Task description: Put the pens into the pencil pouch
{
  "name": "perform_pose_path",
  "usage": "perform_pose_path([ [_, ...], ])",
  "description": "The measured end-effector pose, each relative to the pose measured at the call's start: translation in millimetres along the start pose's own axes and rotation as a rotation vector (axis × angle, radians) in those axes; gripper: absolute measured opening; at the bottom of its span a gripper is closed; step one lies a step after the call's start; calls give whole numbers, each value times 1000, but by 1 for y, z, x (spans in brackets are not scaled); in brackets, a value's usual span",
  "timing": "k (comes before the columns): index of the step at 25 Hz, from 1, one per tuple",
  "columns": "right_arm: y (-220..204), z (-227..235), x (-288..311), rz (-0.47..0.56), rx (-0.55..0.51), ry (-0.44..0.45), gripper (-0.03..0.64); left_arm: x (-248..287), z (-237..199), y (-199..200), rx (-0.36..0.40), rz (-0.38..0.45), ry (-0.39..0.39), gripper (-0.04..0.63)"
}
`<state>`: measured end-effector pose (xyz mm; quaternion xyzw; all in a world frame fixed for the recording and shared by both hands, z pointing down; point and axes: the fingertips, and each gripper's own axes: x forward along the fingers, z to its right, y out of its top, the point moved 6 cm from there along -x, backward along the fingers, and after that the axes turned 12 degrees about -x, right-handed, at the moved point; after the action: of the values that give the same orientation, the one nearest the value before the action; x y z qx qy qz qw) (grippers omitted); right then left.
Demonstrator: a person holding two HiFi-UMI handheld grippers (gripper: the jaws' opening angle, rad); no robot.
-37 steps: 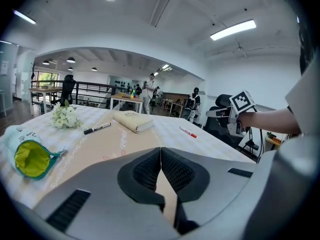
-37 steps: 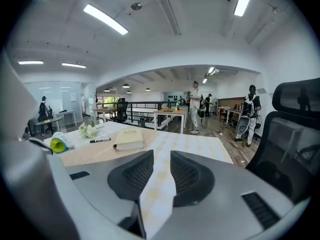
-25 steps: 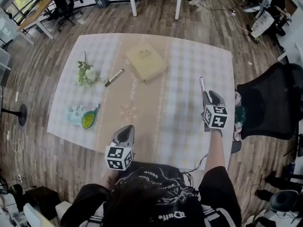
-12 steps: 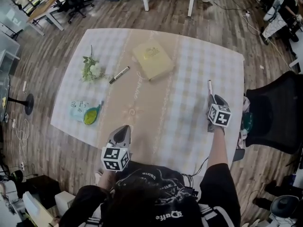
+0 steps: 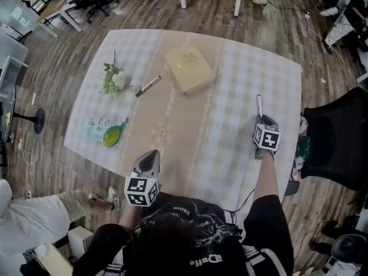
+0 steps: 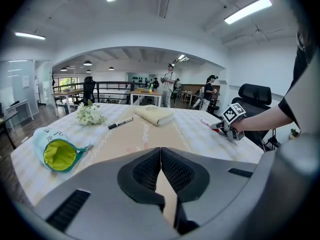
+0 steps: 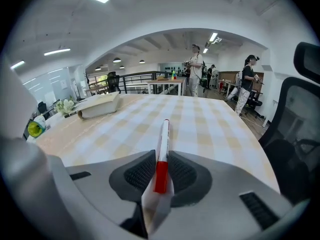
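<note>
A white pen with a red cap (image 5: pixel 259 103) (image 7: pixel 163 144) lies near the table's right edge. My right gripper (image 5: pixel 261 119) (image 7: pixel 161 170) is down over its capped end; the jaws have just been closing and the pads touch the red cap on both sides. A black marker (image 5: pixel 148 86) (image 6: pixel 120 123) lies at the far left beside the book. The teal pencil pouch (image 5: pixel 106 134) (image 6: pixel 57 151) lies open at the left edge, showing its green lining. My left gripper (image 5: pixel 152 155) (image 6: pixel 160 154) is shut and empty at the near edge.
A cream book (image 5: pixel 190 68) lies at the far middle and a small white flower bunch (image 5: pixel 115 79) at the far left. A black office chair (image 5: pixel 339 142) stands right of the checked tablecloth (image 5: pixel 230 148). A person's leg (image 5: pixel 75 203) shows at the lower left.
My right gripper has come down onto the red-capped pen and its jaws have narrowed around it. The left gripper has stayed put. A person's leg has come into view at the lower left.
</note>
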<state>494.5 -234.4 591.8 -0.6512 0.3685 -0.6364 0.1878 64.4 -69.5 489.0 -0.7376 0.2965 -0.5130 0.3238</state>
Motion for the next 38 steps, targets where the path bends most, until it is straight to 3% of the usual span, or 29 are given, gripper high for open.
perform_pose_path([
  [5, 0, -4, 3, -28, -45, -22, 84, -2, -1, -2, -5, 2, 5, 20],
  [12, 0, -3, 3, -42, -20, -4, 72, -13, -2, -6, -14, 13, 26, 20],
  [16, 6, -5, -10, 16, -12, -49, 71, -22, -5, -8, -25, 25, 45, 20],
  [25, 37, -16, -57, 150, -76, -41, 71, -39, -14, -15, -66, 66, 88, 20],
  [38, 38, -89, -114, 224, -193, 78, 72, -64, -18, -36, -151, 133, 140, 20],
])
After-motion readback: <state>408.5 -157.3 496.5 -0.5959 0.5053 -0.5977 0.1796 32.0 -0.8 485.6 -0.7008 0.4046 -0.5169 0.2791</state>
